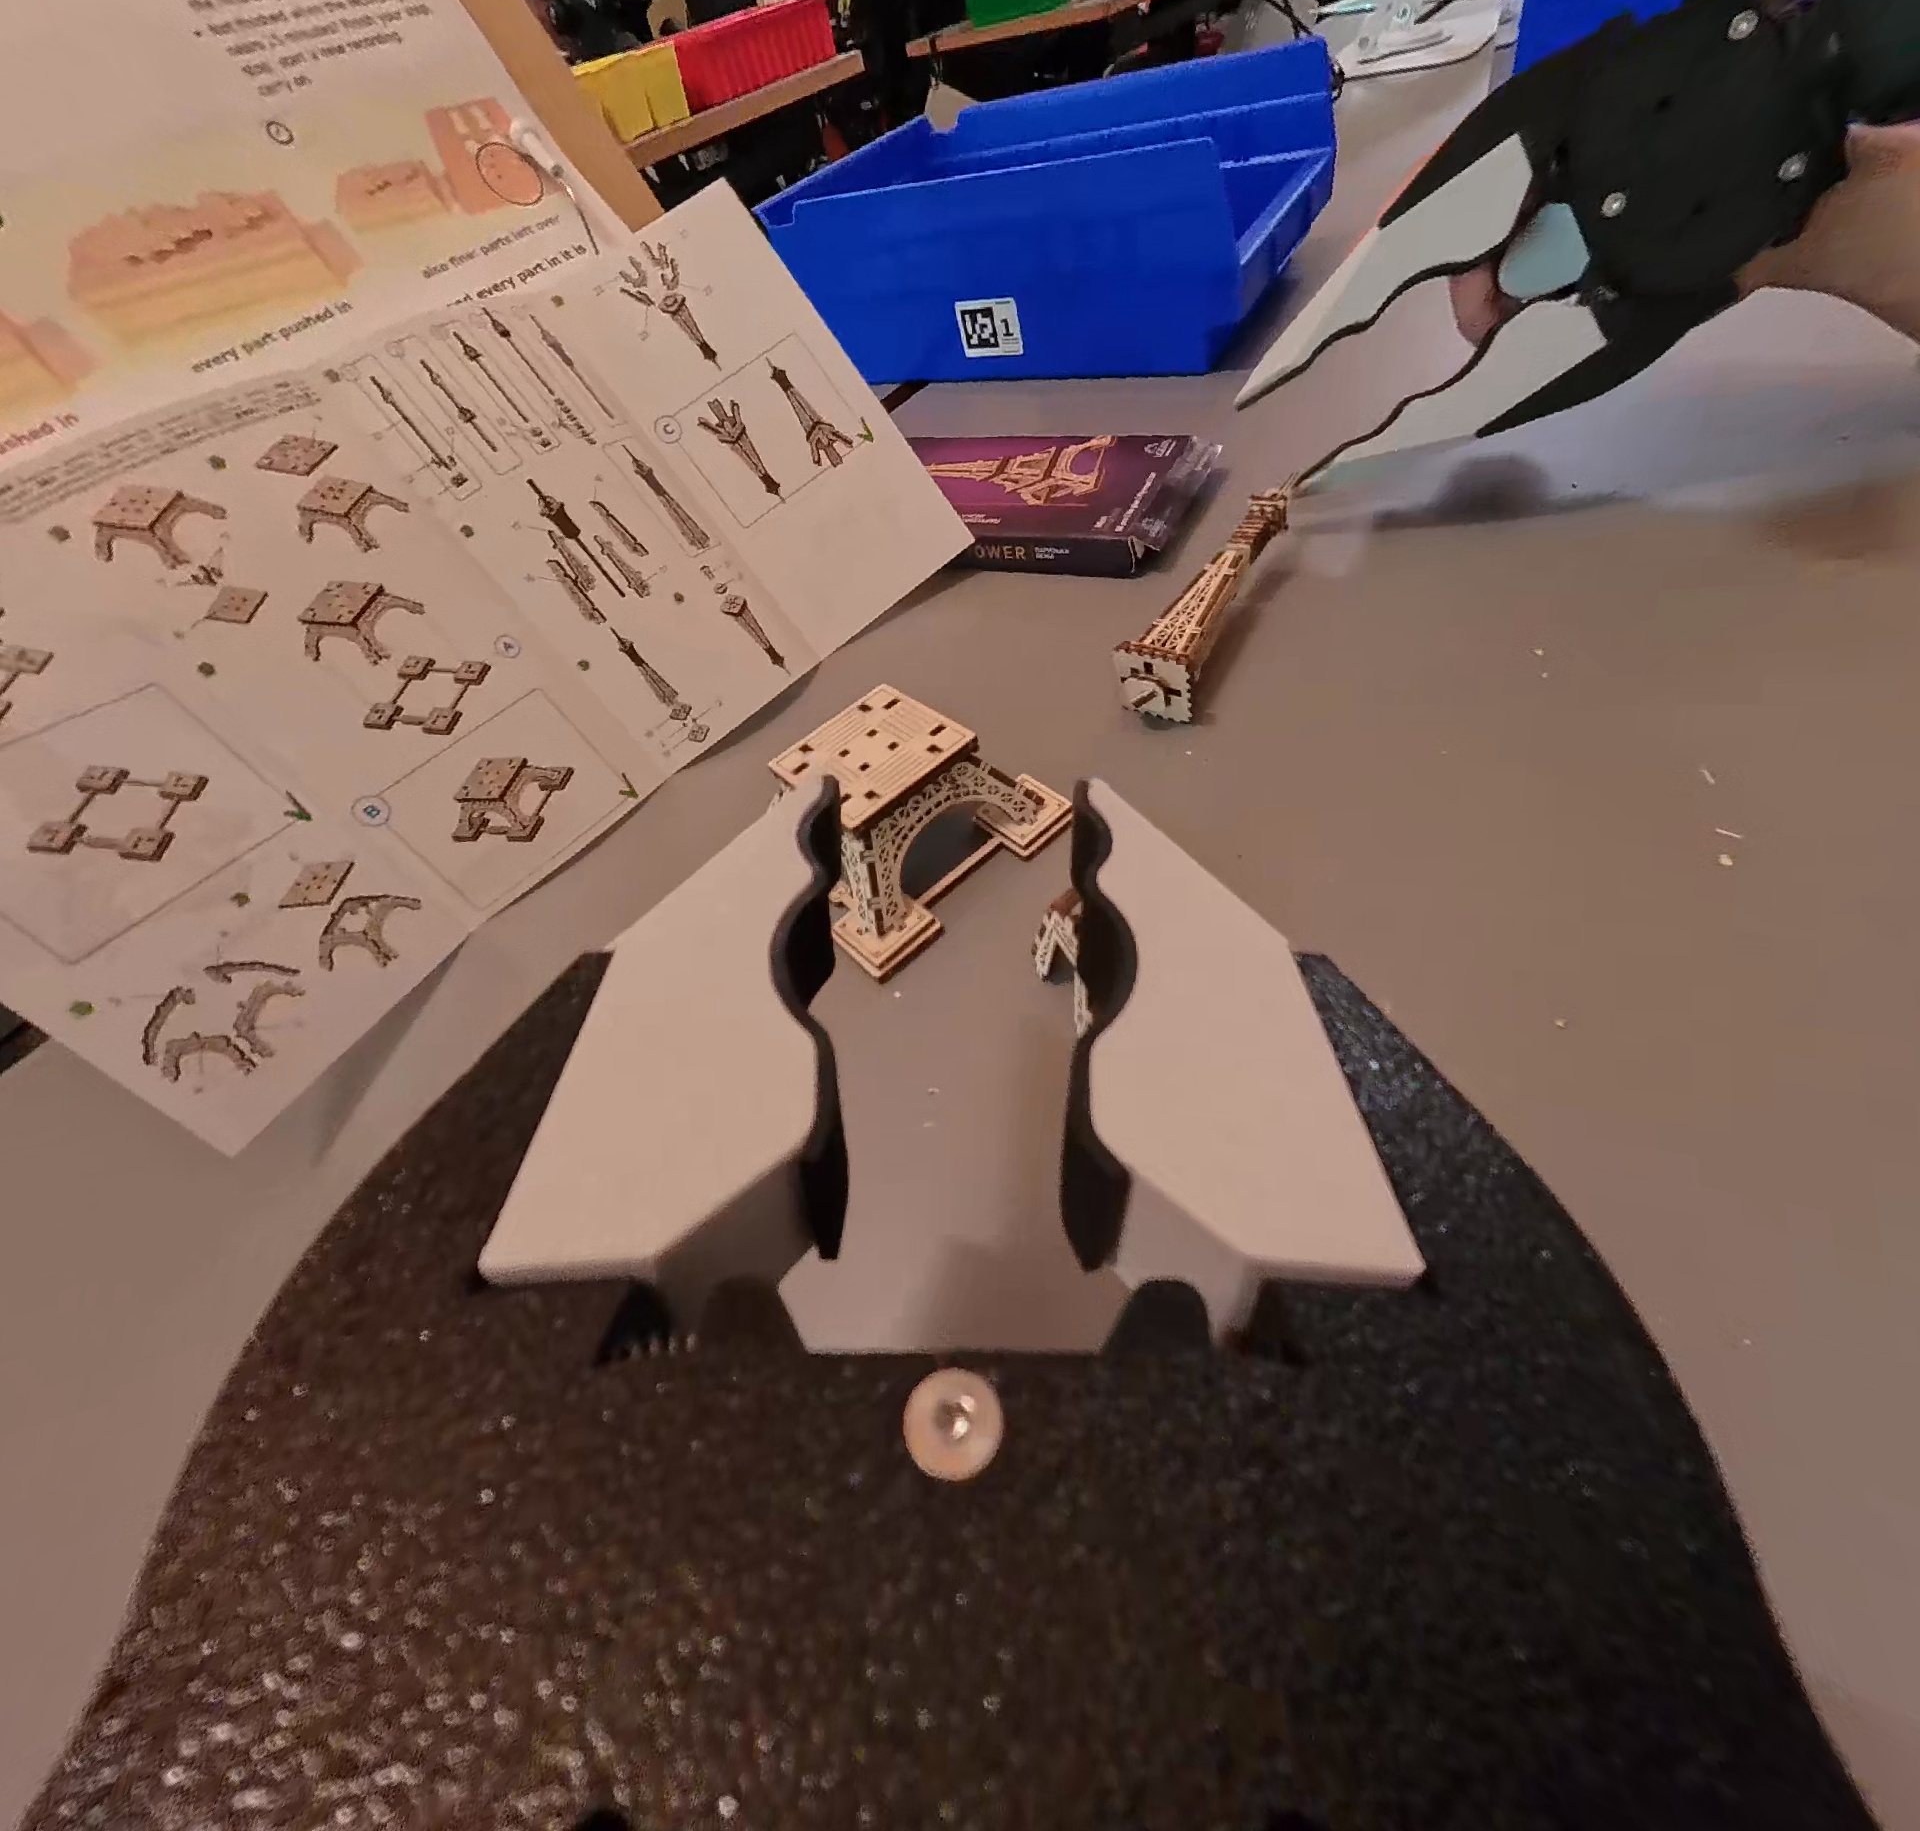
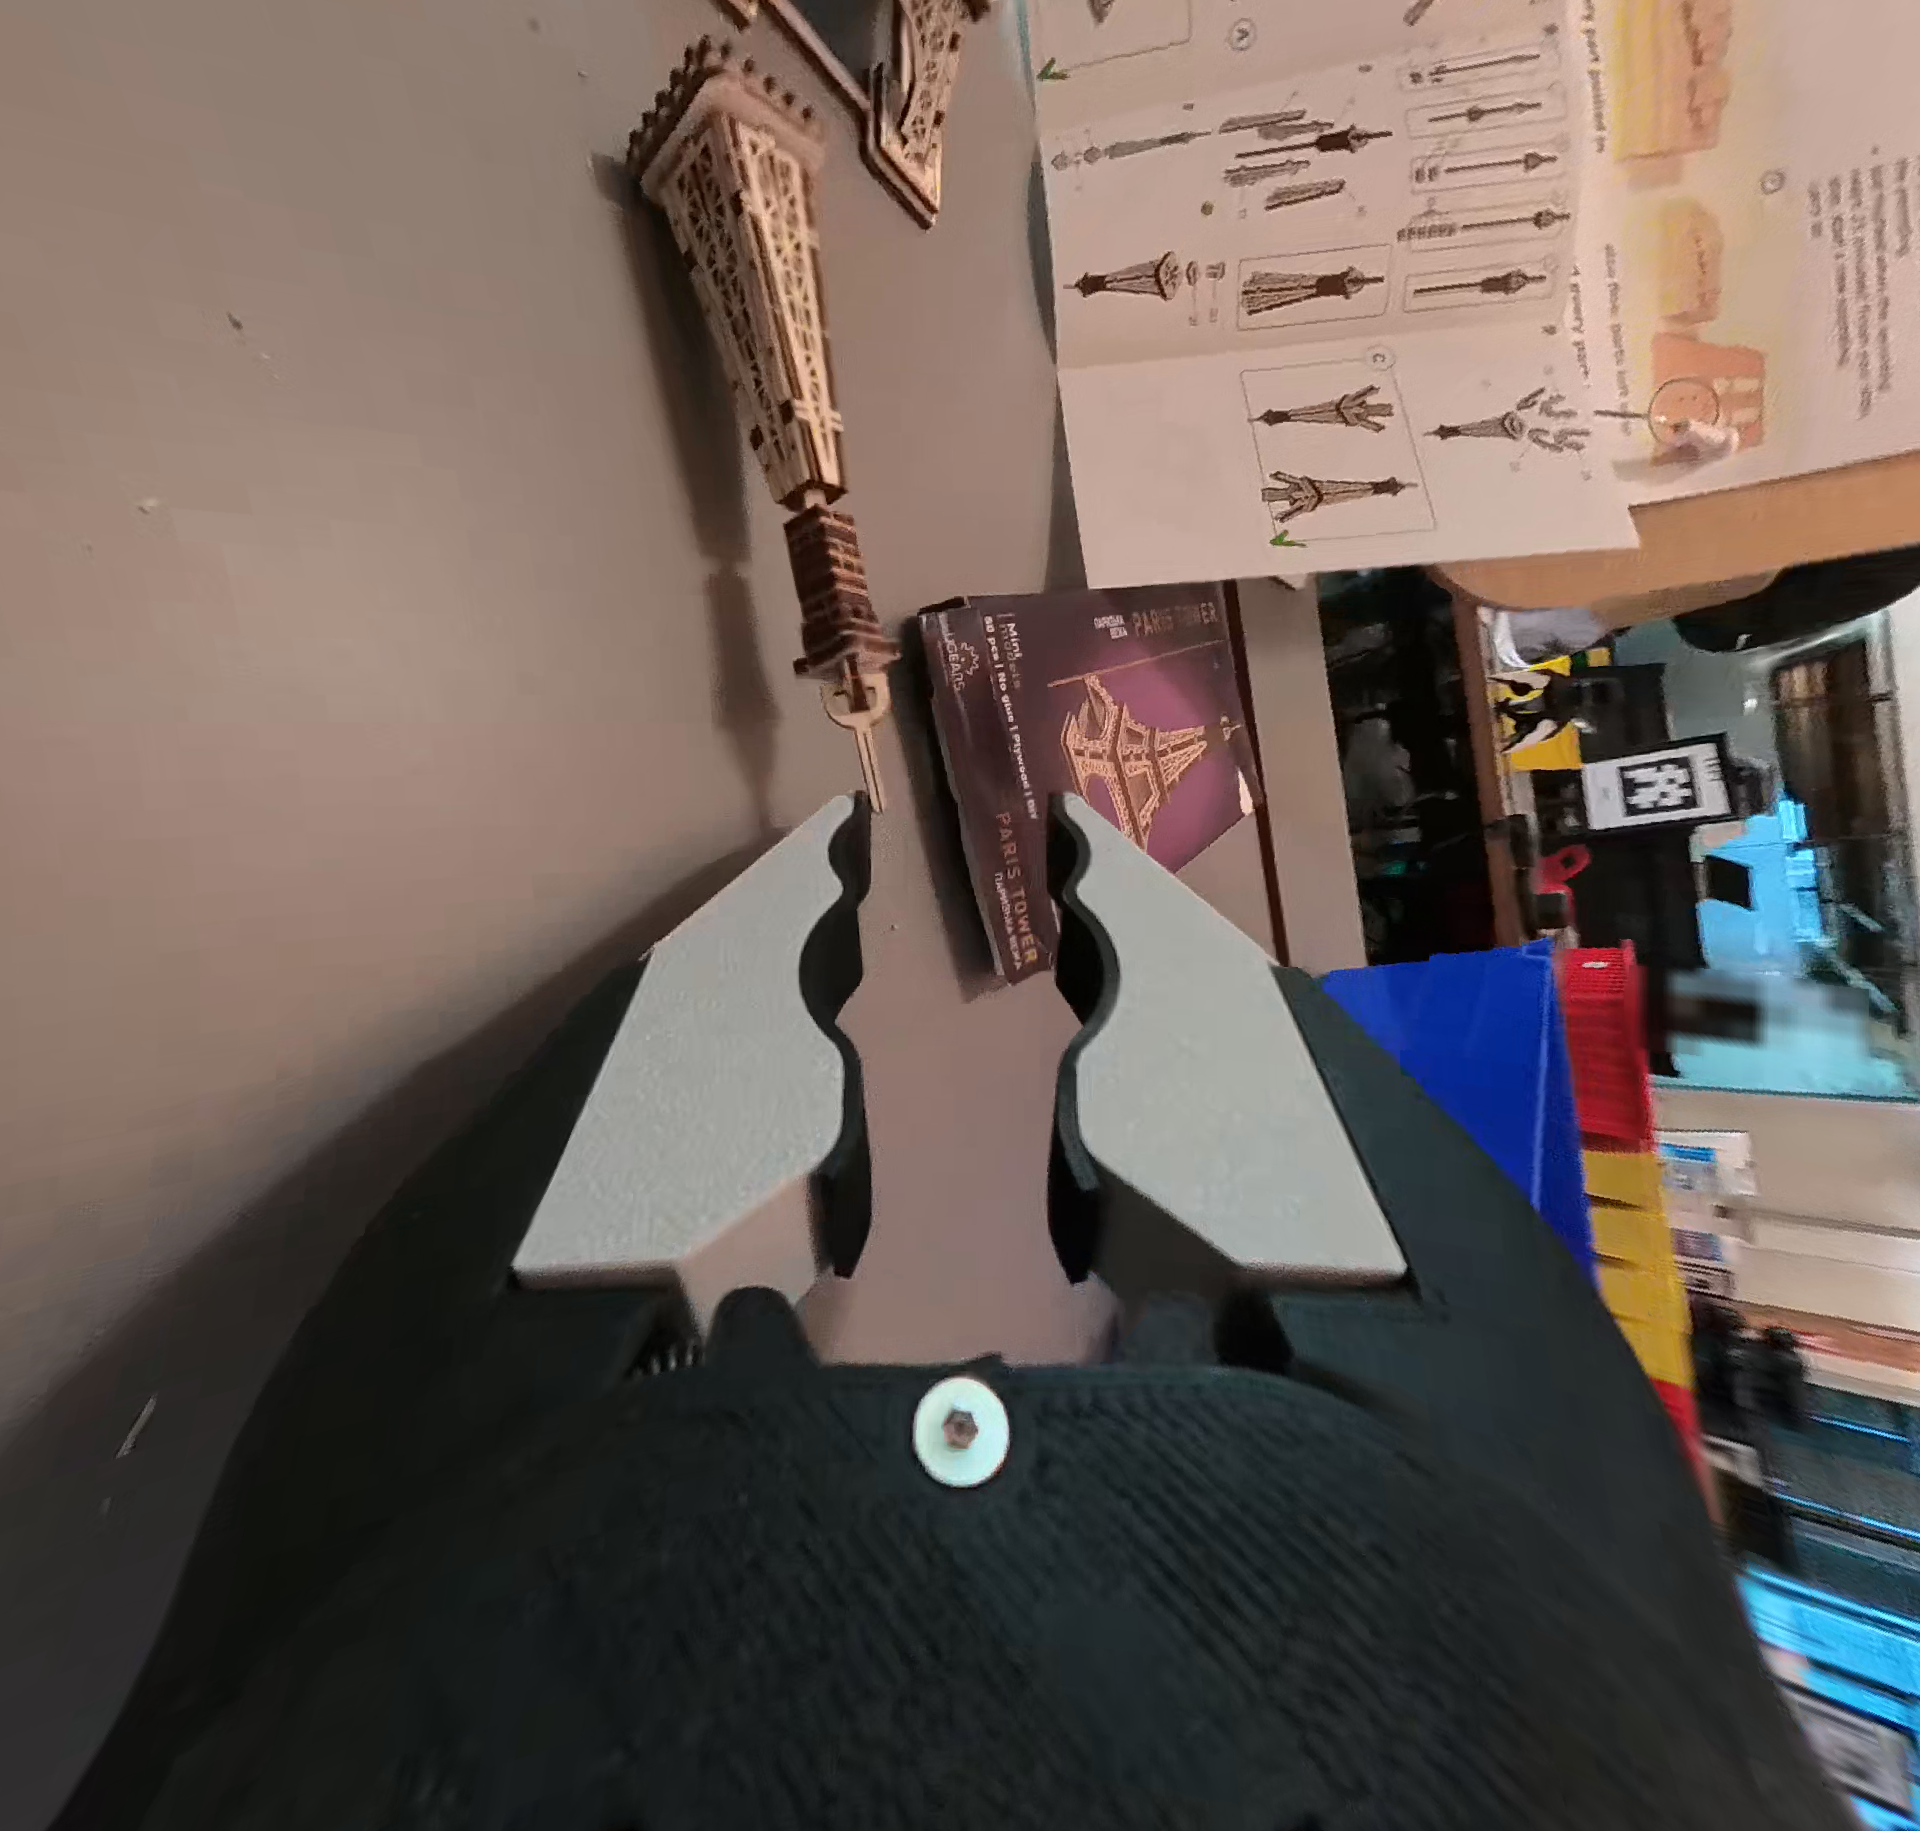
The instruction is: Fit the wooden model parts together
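Observation:
A wooden tower base with arches [image 1: 914,815] stands on the grey table just beyond my left gripper [image 1: 951,846], which is open and empty. A small wooden piece [image 1: 1055,934] lies by its right finger, partly hidden. The wooden spire section [image 1: 1205,607] lies on its side farther right. In the right wrist view the spire [image 2: 758,275] points its thin tip at my right gripper [image 2: 956,810], which is open with the tip just beside one fingertip [image 2: 842,825]. The base [image 2: 883,36] shows at the top edge. The right gripper also shows in the left wrist view [image 1: 1283,441].
A folded instruction sheet [image 1: 416,586] lies at the left, propped against a board; it also shows in the right wrist view [image 2: 1299,223]. A dark purple kit box [image 1: 1060,503] lies behind the spire [image 2: 1091,753]. A blue bin [image 1: 1060,223] stands beyond it. Wood crumbs dot the table. The left gripper's tips are roughly 25 cm from the right gripper's. My left gripper is the nearer one to the small wooden piece [image 1: 1055,934]: about 5 cm, against 20 cm.

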Demonstrator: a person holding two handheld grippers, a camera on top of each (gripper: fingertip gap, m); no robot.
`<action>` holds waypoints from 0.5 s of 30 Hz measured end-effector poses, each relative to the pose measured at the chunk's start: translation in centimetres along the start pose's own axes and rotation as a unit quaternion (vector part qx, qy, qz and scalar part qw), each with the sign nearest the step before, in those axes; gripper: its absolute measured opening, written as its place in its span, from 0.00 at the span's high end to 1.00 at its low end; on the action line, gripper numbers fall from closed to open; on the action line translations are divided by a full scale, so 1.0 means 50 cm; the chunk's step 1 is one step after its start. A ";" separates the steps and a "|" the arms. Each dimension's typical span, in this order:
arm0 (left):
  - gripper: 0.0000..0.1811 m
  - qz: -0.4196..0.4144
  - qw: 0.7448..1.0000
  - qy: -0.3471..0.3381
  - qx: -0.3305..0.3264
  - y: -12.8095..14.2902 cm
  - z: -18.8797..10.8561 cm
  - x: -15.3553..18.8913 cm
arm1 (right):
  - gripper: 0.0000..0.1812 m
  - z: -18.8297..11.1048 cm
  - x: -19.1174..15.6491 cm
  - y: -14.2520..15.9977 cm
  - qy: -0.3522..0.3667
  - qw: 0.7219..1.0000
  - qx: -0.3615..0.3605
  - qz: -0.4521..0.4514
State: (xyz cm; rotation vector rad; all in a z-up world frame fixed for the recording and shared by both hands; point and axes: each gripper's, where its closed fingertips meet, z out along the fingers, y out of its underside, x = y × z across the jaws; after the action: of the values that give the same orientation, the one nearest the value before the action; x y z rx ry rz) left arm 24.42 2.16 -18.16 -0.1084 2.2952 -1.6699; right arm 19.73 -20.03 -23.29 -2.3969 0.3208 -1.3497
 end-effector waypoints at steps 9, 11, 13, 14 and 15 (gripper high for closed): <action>0.77 -0.012 1.000 0.001 -0.021 0.035 0.004 -0.003 | 0.80 -0.045 0.006 0.010 -0.047 0.990 0.052 0.121; 0.77 -0.009 1.000 0.003 -0.025 0.038 0.006 -0.001 | 0.80 -0.044 0.001 0.007 -0.051 0.990 0.053 0.121; 0.77 -0.006 1.000 0.003 -0.024 0.037 0.006 0.001 | 0.80 -0.044 -0.008 -0.006 -0.071 0.986 0.066 0.136; 0.77 -0.006 1.000 0.003 -0.025 0.038 0.006 0.001 | 0.81 -0.042 -0.007 -0.006 -0.070 0.986 0.066 0.137; 0.77 -0.006 1.000 0.003 -0.025 0.038 0.005 0.001 | 0.81 -0.039 -0.005 -0.002 -0.062 0.987 0.059 0.134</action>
State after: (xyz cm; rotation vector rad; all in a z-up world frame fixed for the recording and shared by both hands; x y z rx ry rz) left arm 24.67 2.53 -20.04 -0.1280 2.3443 -1.6214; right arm 17.95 -20.25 -22.50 -2.2345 0.4943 -1.0643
